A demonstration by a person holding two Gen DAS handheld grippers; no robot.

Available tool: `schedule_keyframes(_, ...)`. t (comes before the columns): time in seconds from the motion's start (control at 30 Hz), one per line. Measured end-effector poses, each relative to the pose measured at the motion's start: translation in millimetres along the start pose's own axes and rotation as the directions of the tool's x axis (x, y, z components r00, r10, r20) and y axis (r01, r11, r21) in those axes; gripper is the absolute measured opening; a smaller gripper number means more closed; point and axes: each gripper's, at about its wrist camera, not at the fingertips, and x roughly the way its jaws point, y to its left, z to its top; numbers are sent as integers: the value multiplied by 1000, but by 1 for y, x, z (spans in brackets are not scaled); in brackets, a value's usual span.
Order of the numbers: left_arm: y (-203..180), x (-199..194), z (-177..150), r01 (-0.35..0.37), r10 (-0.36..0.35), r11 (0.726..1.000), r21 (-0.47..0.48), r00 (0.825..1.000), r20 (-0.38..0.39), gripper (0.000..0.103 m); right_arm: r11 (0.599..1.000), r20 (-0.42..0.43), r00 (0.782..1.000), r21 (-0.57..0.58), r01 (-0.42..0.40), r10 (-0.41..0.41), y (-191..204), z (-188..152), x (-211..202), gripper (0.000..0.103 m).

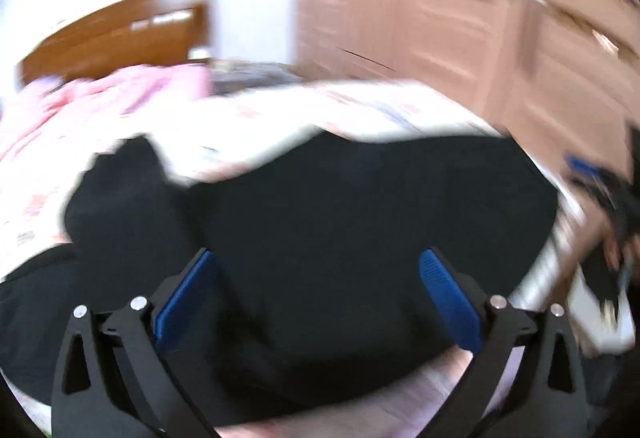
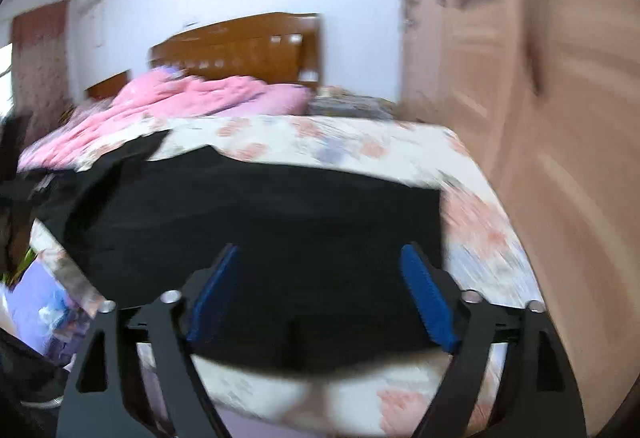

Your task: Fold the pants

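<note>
Black pants (image 2: pixel 256 234) lie spread flat on the flowered bed sheet (image 2: pixel 476 222), near the bed's front edge. Your left gripper (image 1: pixel 320 294) and right gripper (image 2: pixel 324 290) both hang over them with jaws wide, nothing held. Cloth looks soft, limp and light, so it'll likely sag and bunch. Pinch a hem or waistband edge, not the flat middle.

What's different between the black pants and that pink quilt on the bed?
The black pants are spread fairly flat across the near end of the bed; the pink quilt is bunched in a heap by the headboard. The pants are plain and dark, the quilt bright pink. The pants lie right under both open grippers, the quilt well beyond them. Both are soft fabric resting on the flowered sheet.
</note>
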Motion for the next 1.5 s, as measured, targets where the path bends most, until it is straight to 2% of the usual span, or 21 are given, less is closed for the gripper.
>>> schedule_keyframes(0.1, 57, 23, 37, -156, 142, 977, -148, 985, -102, 102, 994, 6, 999, -100, -39, 39, 36, 28, 23, 86)
schedule_keyframes(0.2, 122, 73, 68, -308, 223, 911, -274, 927, -301, 101, 984, -5, 997, -158, -81, 81, 72, 50, 54, 86)
schedule_keyframes(0.3, 147, 135, 94, -356, 229, 902, -246, 875, -426, 101, 978, -31, 993, -175, -114, 110, 104, 60, 84, 86)
schedule_keyframes(0.43, 137, 198, 101, -403, 286, 908, -113, 795, -535, 98, 971, -86, 980, -142, -190, 179, 129, 53, 106, 86)
schedule_keyframes(0.53, 143, 224, 102, -417, 297, 905, -85, 763, -575, 85, 970, -124, 974, -132, -205, 189, 132, 46, 115, 86)
schedule_keyframes(0.57, 146, 227, 103, -412, 289, 906, -97, 768, -572, 81, 971, -135, 973, -127, -202, 185, 130, 42, 119, 86)
schedule_keyframes(0.6, 150, 227, 104, -395, 265, 910, -122, 784, -562, 67, 973, -142, 973, -119, -200, 182, 127, 40, 121, 86)
schedule_keyframes(0.63, 151, 226, 105, -372, 234, 917, -146, 796, -559, 47, 975, -148, 973, -106, -196, 179, 124, 39, 123, 86)
schedule_keyframes(0.67, 152, 221, 106, -394, 268, 911, -121, 790, -551, 29, 978, -151, 972, -84, -192, 178, 120, 38, 124, 86)
schedule_keyframes(0.7, 153, 214, 108, -393, 282, 913, -110, 801, -528, 9, 979, -152, 972, -66, -193, 181, 117, 38, 124, 86)
schedule_keyframes(0.83, 173, 142, 104, -309, 211, 919, -246, 911, -354, 8, 978, -147, 969, -32, -208, 201, 112, 42, 125, 86)
schedule_keyframes(0.93, 193, 55, 84, -258, 196, 898, -356, 960, -200, 8, 975, -131, 969, -50, -218, 210, 116, 45, 119, 86)
schedule_keyframes(1.07, 216, -51, 33, -244, 235, 852, -463, 969, -78, 8, 968, -117, 963, -41, -249, 243, 127, 49, 118, 87)
schedule_keyframes(1.17, 243, -88, -26, -297, 285, 789, -538, 952, -108, 8, 960, -129, 955, -51, -274, 266, 143, 51, 122, 87)
schedule_keyframes(1.2, 258, -91, -49, -306, 284, 752, -583, 950, -132, 8, 956, -137, 951, -54, -287, 278, 150, 51, 123, 87)
schedule_keyframes(1.27, 293, -86, -96, -248, 213, 675, -695, 967, -138, 8, 944, -149, 939, -70, -323, 310, 167, 51, 122, 87)
schedule_keyframes(1.33, 314, -75, -136, -212, 153, 603, -769, 977, -150, 17, 936, -156, 936, -112, -333, 314, 182, 51, 117, 87)
schedule_keyframes(1.4, 313, -80, -153, -147, 157, 592, -792, 985, -65, 19, 927, -157, 940, -178, -329, 304, 196, 50, 111, 87)
schedule_keyframes(1.43, 308, -85, -153, -155, 183, 605, -781, 982, -53, 29, 923, -156, 942, -208, -325, 296, 202, 50, 108, 87)
schedule_keyframes(1.47, 301, -87, -150, -186, 220, 614, -767, 974, -60, 45, 920, -158, 942, -220, -326, 296, 205, 50, 107, 87)
schedule_keyframes(1.5, 290, -94, -143, -257, 302, 633, -731, 950, -72, 69, 916, -164, 940, -228, -330, 298, 208, 50, 109, 87)
